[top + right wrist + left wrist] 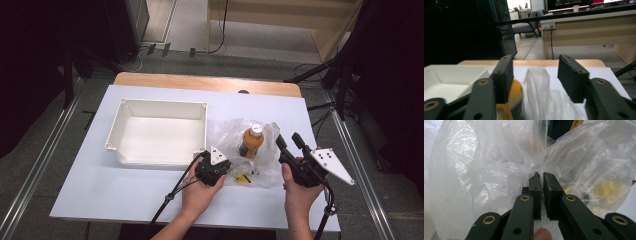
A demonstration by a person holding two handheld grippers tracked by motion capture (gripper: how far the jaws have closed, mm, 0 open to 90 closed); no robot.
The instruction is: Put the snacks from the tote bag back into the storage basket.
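Observation:
A clear crumpled plastic bag lies on the white table, right of centre. An orange bottle with a white cap stands in it. My left gripper is at the bag's near left edge, shut on a fold of the plastic bag; its jaws pinch the film in the left gripper view. My right gripper hovers at the bag's right side, open, held above the table. In the right gripper view the bag rises between its jaws and the orange bottle sits behind the left jaw.
A white rectangular bin stands left of the bag, seen also at the left as the bin. Small yellow and dark items lie inside the bag near the front. Cables trail from both grippers toward the near edge.

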